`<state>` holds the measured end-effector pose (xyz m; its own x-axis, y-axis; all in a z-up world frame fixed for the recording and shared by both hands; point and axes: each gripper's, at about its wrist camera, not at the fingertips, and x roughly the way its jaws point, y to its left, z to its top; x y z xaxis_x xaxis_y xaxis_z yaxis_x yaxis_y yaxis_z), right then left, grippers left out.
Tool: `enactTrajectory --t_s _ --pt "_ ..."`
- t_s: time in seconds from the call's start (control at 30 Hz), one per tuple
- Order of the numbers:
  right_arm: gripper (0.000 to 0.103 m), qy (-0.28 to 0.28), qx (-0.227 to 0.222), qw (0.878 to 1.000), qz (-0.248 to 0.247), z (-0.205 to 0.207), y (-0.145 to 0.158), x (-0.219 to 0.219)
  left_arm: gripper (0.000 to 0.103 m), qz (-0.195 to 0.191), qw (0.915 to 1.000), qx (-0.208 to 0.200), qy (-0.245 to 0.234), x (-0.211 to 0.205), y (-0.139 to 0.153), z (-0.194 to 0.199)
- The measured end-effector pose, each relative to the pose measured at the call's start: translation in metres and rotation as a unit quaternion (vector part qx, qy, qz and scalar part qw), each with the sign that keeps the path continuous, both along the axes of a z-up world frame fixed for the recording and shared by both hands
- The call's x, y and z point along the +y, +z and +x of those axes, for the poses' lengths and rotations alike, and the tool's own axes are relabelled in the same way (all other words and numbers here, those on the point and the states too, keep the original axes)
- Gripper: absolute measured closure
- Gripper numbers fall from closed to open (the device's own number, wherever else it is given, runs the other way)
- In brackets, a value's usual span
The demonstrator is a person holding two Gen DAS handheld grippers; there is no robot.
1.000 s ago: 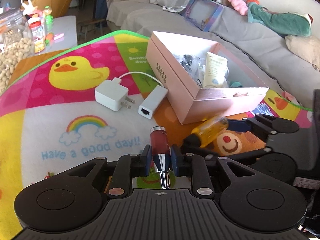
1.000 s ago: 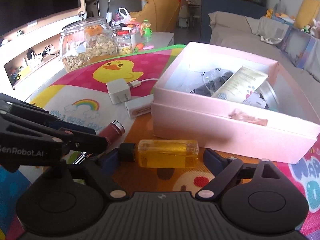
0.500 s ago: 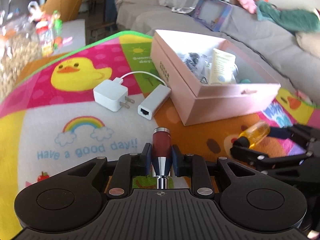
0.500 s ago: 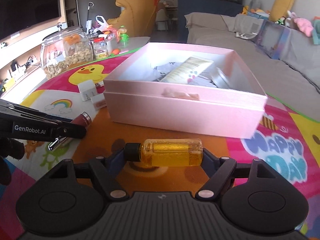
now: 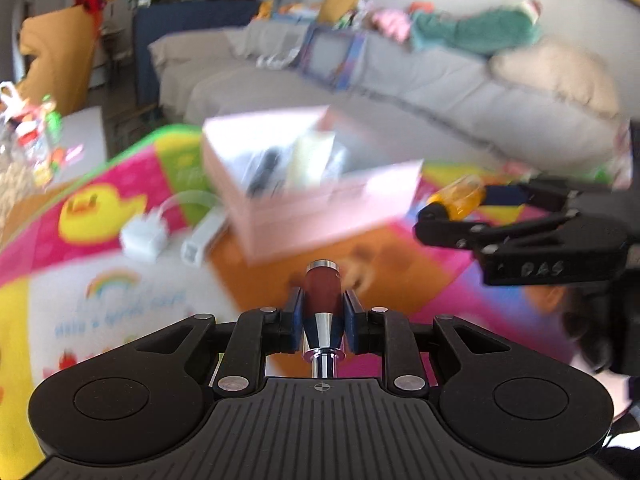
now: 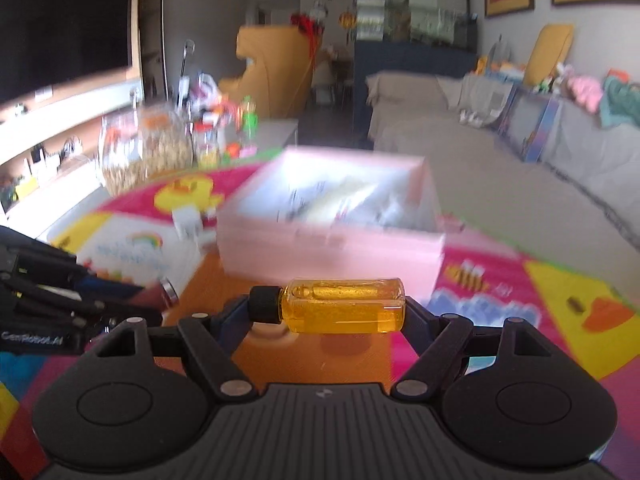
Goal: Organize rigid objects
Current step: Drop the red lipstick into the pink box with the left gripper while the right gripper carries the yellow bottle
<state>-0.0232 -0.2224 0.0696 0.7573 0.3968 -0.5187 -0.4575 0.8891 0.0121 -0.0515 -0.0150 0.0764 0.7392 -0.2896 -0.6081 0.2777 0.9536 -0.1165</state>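
Above the colourful play mat [image 5: 132, 304], the left gripper [image 5: 322, 316] clamps a dark-red, silver-tipped tube [image 5: 322, 300]; the right gripper [image 6: 332, 312] pinches a clear amber-filled bottle [image 6: 340, 310] end to end, short of the pink cardboard box [image 6: 332, 248]. That lengthwise hold could let the bottle slip.

Both claws are black plastic with ribbed bases, silver screws, blue pads [image 5: 295, 312] and white lettering

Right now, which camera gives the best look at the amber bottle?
The right wrist view: the amber bottle lies crosswise, sharp and close, clamped end to end in the right hand-held gripper, black cap to the left. The left wrist view shows it only small and slightly blurred at the right edge.
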Motion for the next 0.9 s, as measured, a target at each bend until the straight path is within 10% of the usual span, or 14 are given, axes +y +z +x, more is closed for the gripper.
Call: enactTrajectory --t_s 0.3,0.57,0.9 --pt "0.024 -0.038 -0.134 0.988 0.063 0.031 0.089 -0.013 0.079 -0.03 0.9938 -0.102 0.033 0.006 0.093 0.079" --pt "0.024 -0.04 -0.03 0.982 0.183 0.151 0.11 -0.02 0.079 -0.093 0.9934 -0.041 0.053 0.023 0.058 0.171" --pt "0.024 -0.073 0.004 0.986 0.147 0.189 0.069 -0.001 0.081 -0.135 0.9887 0.038 0.053 0.06 -0.002 0.199"
